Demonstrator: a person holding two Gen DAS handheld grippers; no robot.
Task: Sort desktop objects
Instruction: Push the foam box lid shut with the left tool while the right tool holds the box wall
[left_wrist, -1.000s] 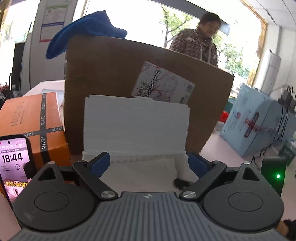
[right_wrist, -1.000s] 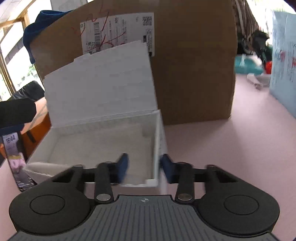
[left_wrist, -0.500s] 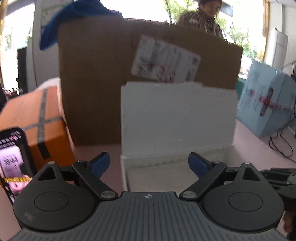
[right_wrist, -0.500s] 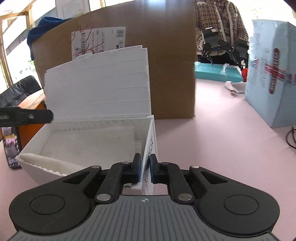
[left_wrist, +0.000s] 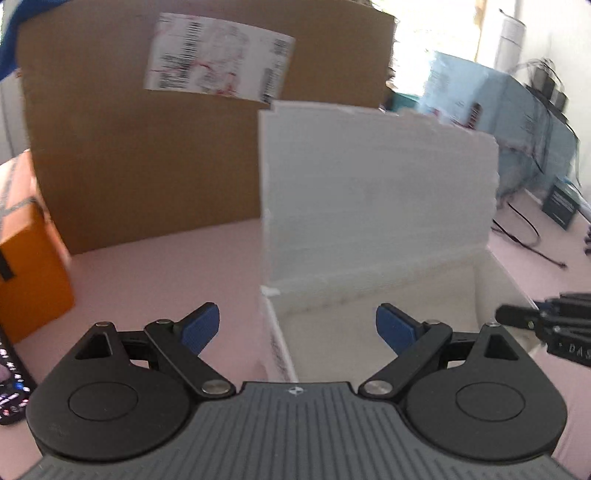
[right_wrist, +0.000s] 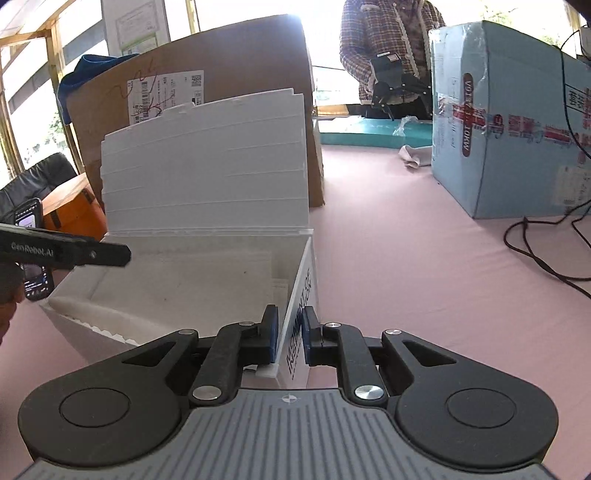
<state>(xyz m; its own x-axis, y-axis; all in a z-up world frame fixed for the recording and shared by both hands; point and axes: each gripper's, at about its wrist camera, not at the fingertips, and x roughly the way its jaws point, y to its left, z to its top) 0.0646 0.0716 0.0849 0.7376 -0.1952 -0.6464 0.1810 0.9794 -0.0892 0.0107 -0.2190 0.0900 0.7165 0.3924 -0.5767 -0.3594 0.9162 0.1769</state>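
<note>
The right gripper (right_wrist: 290, 338) sits low over the pink table (right_wrist: 406, 240), level and pointing forward, with its two blue-padded fingers (right_wrist: 272, 334) closed on the right side wall of the white box (right_wrist: 207, 280), one pad inside the wall and one outside. The left gripper (left_wrist: 297, 328) hangs over the near left corner of the same box (left_wrist: 369, 295), its fingers (left_wrist: 201, 328) spread wide and touching nothing; the box's left wall runs between them. In the right wrist view the left gripper's finger reaches in from the left over the box's open top and reads "GenRobot.AI".

The box stands open on the table, its lid (right_wrist: 207, 166) raised upright at the back, and nothing is seen inside. The gripped wall carries dark print, partly hidden by the fingers; "MOMENT" can be made out. Behind the box stands a brown cardboard carton (right_wrist: 229, 66) with a white barcode shipping label (right_wrist: 164, 96) scribbled in red. To the right is a light blue box (right_wrist: 509, 122) with red tape and the word "VOLTMON" or similar, not clearly readable. A phone (right_wrist: 33, 254) with its screen lit stands at the left beside an orange box (left_wrist: 29, 273). A person in a plaid shirt (right_wrist: 384, 37) stands beyond the table.
</note>
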